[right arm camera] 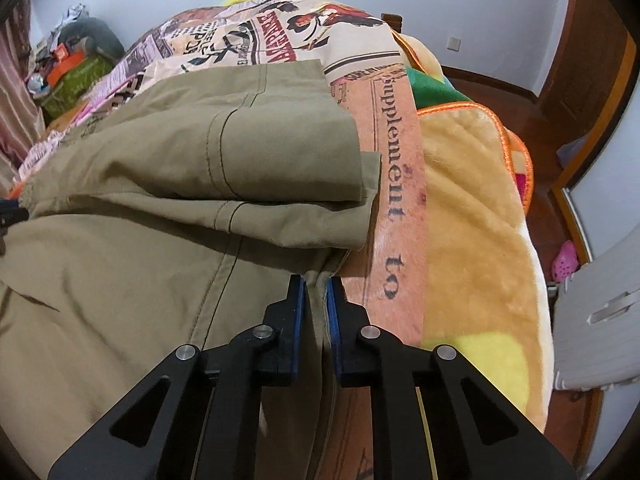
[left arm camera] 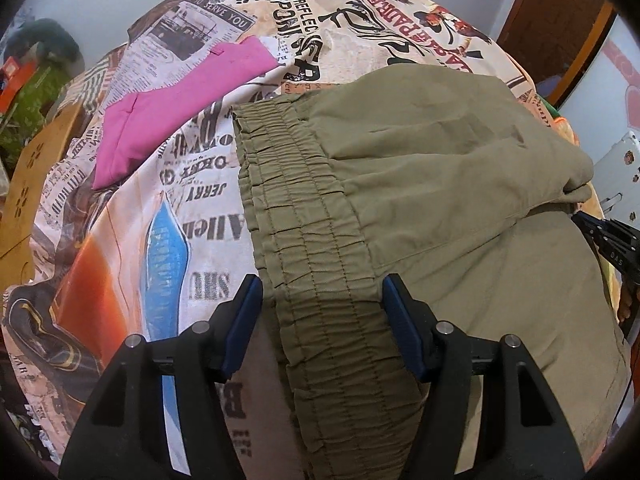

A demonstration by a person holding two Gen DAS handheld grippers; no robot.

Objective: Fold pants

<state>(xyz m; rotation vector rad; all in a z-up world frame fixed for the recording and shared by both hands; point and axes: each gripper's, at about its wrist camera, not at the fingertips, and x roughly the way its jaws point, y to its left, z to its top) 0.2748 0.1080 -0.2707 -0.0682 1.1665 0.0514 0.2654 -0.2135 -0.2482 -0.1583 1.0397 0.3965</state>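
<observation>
**Khaki pants on the printed bedspread, one gripper wide, one pinched on an edge**

Left wrist view: The left gripper (left arm camera: 320,300) has its blue pads (left arm camera: 246,320) set well apart, straddling the gathered elastic waistband (left arm camera: 304,240) of the khaki pants (left arm camera: 440,184). The waistband runs up between the fingers; whether either pad actually presses on it is hard to say, since the nearer cloth drops out of frame between the black finger bodies. The pants lie on a bedspread (left arm camera: 192,184) printed with newspaper lettering, with an upper layer folded over a lower one toward the right. A pink folded garment (left arm camera: 176,108) lies on the bedspread up and to the left, apart from the pants. At the right rim a black piece of the other tool (left arm camera: 612,240) pokes in, mostly cut off. The far left corner holds a blurred heap of green and orange items too small to name.

Right wrist view: The right gripper (right arm camera: 316,292) has its jaws drawn nearly together, clamped on a thin edge of the khaki pants (right arm camera: 160,248) at the garment's right border. The pinched strip itself is narrow and partly hidden between the pads. Above it, a folded pant leg (right arm camera: 280,148) rests on the lower layer. Just beside the pants runs the printed bedspread (right arm camera: 396,184), then a yellow plush blanket (right arm camera: 472,208) with orange trim. A pink shoe (right arm camera: 565,264) sits on the floor at far right, distorted by the lens.
</observation>
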